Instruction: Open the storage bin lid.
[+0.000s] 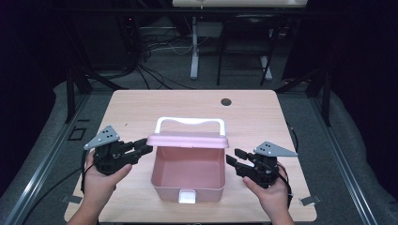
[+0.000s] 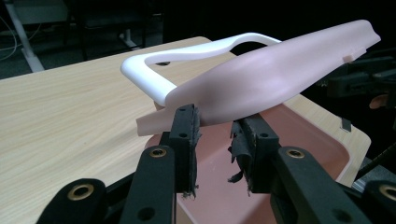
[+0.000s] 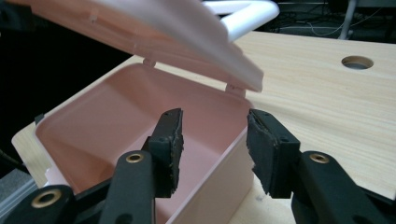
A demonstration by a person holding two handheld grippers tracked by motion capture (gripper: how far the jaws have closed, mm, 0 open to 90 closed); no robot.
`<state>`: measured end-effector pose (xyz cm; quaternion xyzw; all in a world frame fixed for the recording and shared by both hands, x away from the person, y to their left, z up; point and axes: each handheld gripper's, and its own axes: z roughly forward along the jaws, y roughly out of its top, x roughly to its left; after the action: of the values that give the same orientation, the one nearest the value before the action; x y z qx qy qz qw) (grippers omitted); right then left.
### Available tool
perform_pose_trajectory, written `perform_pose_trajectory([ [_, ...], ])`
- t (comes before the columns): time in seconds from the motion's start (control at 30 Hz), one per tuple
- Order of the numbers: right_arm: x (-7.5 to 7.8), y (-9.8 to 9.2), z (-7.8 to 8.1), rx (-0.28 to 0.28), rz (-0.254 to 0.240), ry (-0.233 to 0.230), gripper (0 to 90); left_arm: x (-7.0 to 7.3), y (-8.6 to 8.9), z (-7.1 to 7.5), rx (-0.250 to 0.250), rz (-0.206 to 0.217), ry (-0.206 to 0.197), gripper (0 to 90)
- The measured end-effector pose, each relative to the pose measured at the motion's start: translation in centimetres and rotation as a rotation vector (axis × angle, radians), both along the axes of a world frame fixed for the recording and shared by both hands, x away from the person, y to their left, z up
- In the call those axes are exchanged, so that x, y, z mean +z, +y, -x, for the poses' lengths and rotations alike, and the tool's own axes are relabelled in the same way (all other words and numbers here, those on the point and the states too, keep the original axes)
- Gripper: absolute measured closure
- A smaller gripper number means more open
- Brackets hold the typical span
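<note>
My left gripper (image 1: 141,149) has its jaws about half apart, straddling the left edge of the box's raised pink plastic lid (image 1: 187,139); in the left gripper view the frayed pads (image 2: 189,135) sit just under that edge, and I cannot tell whether they press on it. My right gripper (image 1: 233,158) stands with its jaws spread around the right wall of the open pink plastic box (image 1: 187,176), one jaw inside and one outside, nothing clamped.

The box sits in the near middle of the light wooden table (image 1: 141,105), between my two hands. Its lid tilts up at the box's twelve o'clock side, with the white loop handle (image 1: 190,123) lying behind it. A small white latch (image 1: 187,196) sits at the box's six o'clock.

Further out, a dark round hole (image 1: 226,101) in the tabletop lies at about one o'clock from the box. Beyond the table's far edge stand white desk legs (image 1: 194,47) and tangled cables (image 1: 150,70) on the floor.
</note>
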<state>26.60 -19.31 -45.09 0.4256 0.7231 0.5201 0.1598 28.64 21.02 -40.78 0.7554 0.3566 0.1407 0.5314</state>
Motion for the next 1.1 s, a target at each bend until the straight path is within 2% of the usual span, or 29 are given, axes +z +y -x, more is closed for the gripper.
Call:
perform_pose_trajectory([
  [0.17,-0.6,0.3,0.1,-0.001,-0.005,0.019,54.5,0.1,-0.1,-0.2,0.005,0.005,-0.003,69.2],
  [0.3,-1.1,0.9,0.4,0.012,0.034,0.038,57.4,0.3,-0.1,-0.4,0.007,0.004,-0.004,69.0],
  [0.47,-1.7,1.8,0.9,0.015,0.099,0.032,60.9,0.4,-0.1,-0.6,0.009,0.008,-0.008,68.8],
  [0.57,-2.0,2.2,1.0,0.011,0.120,0.036,61.5,0.4,-0.2,-0.7,0.012,0.011,-0.011,68.7],
  [0.87,-3.0,2.8,1.1,0.006,0.157,0.068,63.5,0.6,-0.3,-0.9,0.015,0.008,-0.021,68.6],
  [1.1,-3.4,2.7,0.9,0.003,0.148,0.075,66.0,0.8,-0.4,-1.2,0.020,0.010,-0.019,68.5],
])
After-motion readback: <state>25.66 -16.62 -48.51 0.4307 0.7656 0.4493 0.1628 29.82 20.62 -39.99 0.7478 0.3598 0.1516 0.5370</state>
